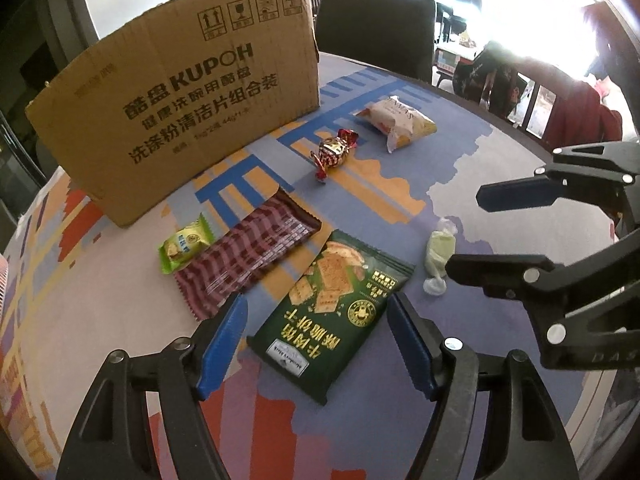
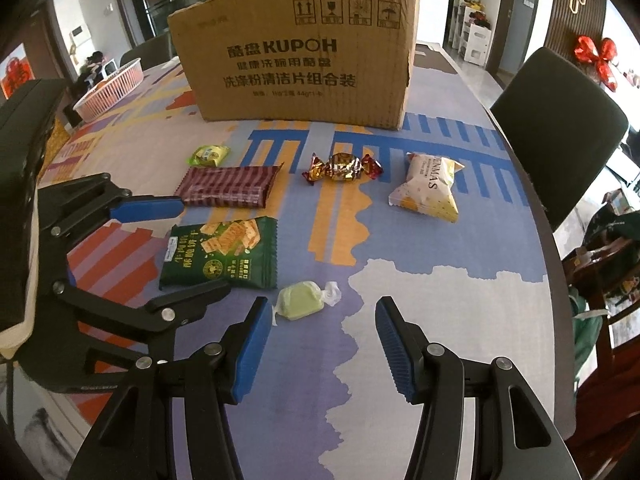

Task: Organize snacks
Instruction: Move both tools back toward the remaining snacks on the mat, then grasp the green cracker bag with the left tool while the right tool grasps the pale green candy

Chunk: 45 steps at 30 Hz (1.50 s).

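Snacks are lying scattered on a patterned tablecloth, all in front of a corrugated cardboard box that is standing upright at the far side. Left gripper is hovering with its jaws spread wide and gripping nothing; the green cracker packet is lying flat between and just ahead of its blue ribbed pads, its long axis running roughly away from the gripper and tilting toward the right. Right gripper is likewise standing released and empty; the pale green wrapped candy is sitting just ahead of its left pad, nearly touching it, with the clear twisted wrapper ends pointing left and right. In the left wrist view the right gripper is reaching in from the right, jaws apart, beside that same candy. A maroon striped foil bar is lying beyond the cracker packet, its long axis running across the right wrist view. A small glossy yellow-green packet is resting just behind the bar's left end. A gold and red foil candy with twisted ends is lying crosswise near the centre, and a puffy white pillow packet is lying further right, well apart from both grippers. A pink slatted basket is standing far left.
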Each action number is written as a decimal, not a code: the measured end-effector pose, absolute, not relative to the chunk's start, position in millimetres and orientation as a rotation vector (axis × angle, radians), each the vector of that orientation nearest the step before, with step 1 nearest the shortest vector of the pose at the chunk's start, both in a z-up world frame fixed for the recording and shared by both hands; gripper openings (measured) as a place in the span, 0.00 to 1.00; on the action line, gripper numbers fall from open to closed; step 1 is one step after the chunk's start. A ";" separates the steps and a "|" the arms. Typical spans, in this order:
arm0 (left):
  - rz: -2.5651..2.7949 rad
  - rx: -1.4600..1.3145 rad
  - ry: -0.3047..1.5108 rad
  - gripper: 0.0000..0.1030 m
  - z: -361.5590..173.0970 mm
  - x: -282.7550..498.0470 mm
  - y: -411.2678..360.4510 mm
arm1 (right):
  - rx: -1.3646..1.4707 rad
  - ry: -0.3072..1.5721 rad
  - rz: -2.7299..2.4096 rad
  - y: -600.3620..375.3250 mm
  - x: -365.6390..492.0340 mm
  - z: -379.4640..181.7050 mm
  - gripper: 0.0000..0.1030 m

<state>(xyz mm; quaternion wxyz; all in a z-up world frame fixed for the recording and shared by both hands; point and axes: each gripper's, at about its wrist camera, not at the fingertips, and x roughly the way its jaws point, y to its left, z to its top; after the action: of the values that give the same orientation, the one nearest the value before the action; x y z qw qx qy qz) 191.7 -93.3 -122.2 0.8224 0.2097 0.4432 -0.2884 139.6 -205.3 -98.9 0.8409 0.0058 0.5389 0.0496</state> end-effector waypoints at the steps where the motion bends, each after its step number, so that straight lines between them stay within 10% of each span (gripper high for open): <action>1: -0.617 0.441 0.946 0.69 -123.0 192.4 -93.5 | 0.014 1.140 0.104 -205.7 140.0 -99.3 0.53; 20: -0.585 0.191 0.978 0.24 -117.9 190.6 -72.1 | 0.114 1.169 0.135 -204.4 146.7 -109.6 0.45; 34: -0.601 0.282 1.004 0.56 -124.3 192.5 -84.9 | 0.084 1.159 0.116 -199.2 149.9 -113.2 0.34; 45: -0.550 0.284 0.984 0.41 -128.1 188.4 -93.0 | 0.032 1.136 0.085 -200.6 148.5 -114.0 0.26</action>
<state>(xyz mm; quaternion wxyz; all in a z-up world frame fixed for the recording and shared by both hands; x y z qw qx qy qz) 188.4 -93.0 -128.1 0.8359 0.1340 0.4646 -0.2596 148.5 -200.6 -114.0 0.8420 0.0153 0.5378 0.0403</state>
